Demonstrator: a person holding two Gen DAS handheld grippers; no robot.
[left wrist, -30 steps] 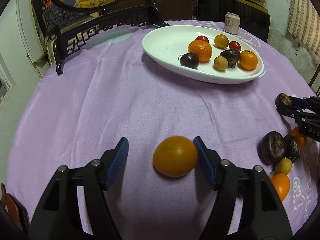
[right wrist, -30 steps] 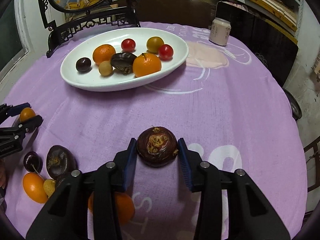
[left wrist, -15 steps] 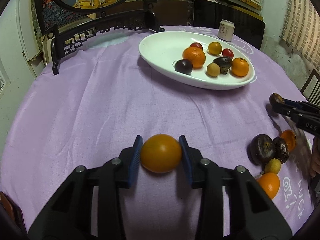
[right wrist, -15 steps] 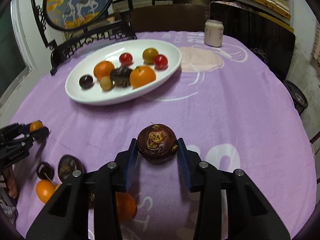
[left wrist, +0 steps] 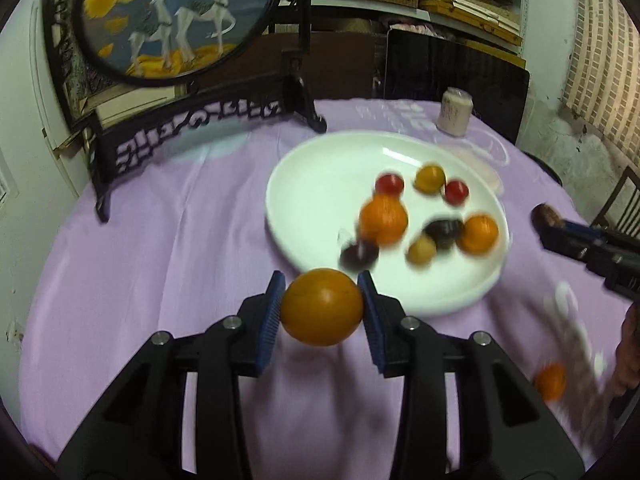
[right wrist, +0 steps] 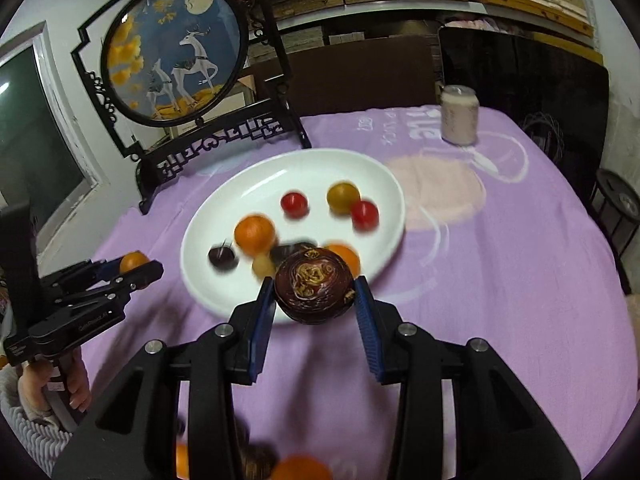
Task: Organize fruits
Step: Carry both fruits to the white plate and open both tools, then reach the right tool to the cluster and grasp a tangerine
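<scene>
A: Where's the plate (left wrist: 320, 168) from each gripper?

B: Straight ahead, lower. Left gripper (left wrist: 322, 308) clamps an orange (left wrist: 322, 306); right gripper (right wrist: 314, 294) clamps a dark fruit (right wrist: 314, 286), nearer its rim.

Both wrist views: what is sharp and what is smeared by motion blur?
Left wrist view: the held orange is sharp, the fruit on the white plate smeared. Right wrist view: the dark fruit in the right gripper is crisp, the plate blurred.
</scene>
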